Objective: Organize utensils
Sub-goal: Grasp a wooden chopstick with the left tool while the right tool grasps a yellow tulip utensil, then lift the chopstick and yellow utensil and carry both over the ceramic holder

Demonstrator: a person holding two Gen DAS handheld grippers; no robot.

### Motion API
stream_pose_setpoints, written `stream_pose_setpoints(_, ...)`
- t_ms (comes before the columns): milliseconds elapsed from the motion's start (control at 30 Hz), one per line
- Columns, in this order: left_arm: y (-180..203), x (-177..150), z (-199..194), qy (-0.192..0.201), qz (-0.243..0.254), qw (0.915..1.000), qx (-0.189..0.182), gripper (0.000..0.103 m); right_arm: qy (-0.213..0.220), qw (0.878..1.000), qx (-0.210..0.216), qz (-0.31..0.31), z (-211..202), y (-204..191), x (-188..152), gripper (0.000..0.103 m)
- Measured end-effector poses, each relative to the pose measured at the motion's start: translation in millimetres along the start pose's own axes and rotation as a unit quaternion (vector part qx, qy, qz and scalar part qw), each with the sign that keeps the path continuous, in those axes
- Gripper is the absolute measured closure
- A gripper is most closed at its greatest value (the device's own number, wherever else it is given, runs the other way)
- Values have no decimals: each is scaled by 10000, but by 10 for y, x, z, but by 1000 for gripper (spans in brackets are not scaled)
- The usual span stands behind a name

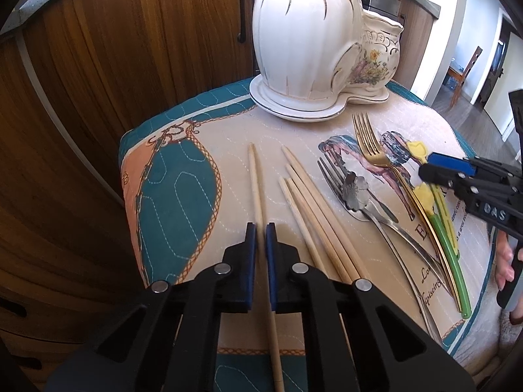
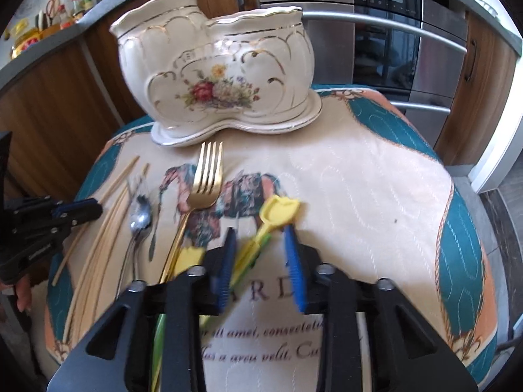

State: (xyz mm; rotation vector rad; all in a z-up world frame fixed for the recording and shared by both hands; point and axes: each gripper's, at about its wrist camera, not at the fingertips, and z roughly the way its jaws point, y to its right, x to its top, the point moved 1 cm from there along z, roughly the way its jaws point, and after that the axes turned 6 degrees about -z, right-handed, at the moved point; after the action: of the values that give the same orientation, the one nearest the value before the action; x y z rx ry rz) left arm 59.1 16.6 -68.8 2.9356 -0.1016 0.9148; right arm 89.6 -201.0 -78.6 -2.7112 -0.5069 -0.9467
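A quilted cloth (image 1: 228, 150) printed in cream, teal and peach covers a small rounded surface in a kitchen, with wooden cupboard doors (image 1: 130, 49) behind it. At the far edge stands a white ceramic utensil holder (image 2: 212, 65) with gold trim and a painted bouquet, shaped as two joined scalloped pots on a matching saucer. The left gripper (image 1: 261, 228), black with blue pads, points down at the near left of the cloth, its fingers pinching a single pale wooden chopstick (image 1: 256, 179) that runs away from the camera between the pads. Just to the right of it lie more chopsticks (image 1: 304, 202) in a loose bundle, fanned slightly at their tips. Right of those rest a silver fork (image 1: 330, 176) and a silver spoon (image 1: 354, 192) with a flower-shaped bowl, overlapping each other. Next comes a gold fork (image 2: 206, 176), tines toward the holder. Beside its handle lie two plastic utensils with yellow tulip-shaped heads and green stems: the first tulip utensil (image 2: 279, 210) sits between the fingers of the right gripper (image 2: 258, 233), while the second tulip utensil (image 2: 189, 258) lies just left of that gripper, against the gold fork's handle. The right gripper's fingers stand partly spread around the first utensil's neck; the picture is blurred there, so whether the pads press it cannot be told. A person's fingers (image 1: 505, 261) show at the right edge, holding that gripper's handle.
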Motion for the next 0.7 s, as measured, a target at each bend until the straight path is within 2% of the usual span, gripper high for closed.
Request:
stream_pose_setpoints(167, -12, -1, -17, 57, -6, 10000, -65, 98, 50, 9989, 355, 306, -2, 86, -9, 92)
stream_pose_setpoints(333, -98, -13, -69, 170, -153, 9996, -163, 98, 395, 9985, 304, 239, -167, 96, 0, 93)
stream_pose_setpoints(433, -156, 4, -221, 474, -261, 9982, -247, 98, 832, 9953, 415, 286, -348, 119, 38, 93)
stream_pose_setpoints(567, -218, 98, -498, 1004, -367, 9934, -412, 98, 1423, 9892, 282, 211, -563, 171, 116, 93)
stream_pose_setpoints(700, -254, 192, -814, 1565, -406, 9848, -634, 98, 1887, 9816, 213, 224, -729, 200, 172, 93)
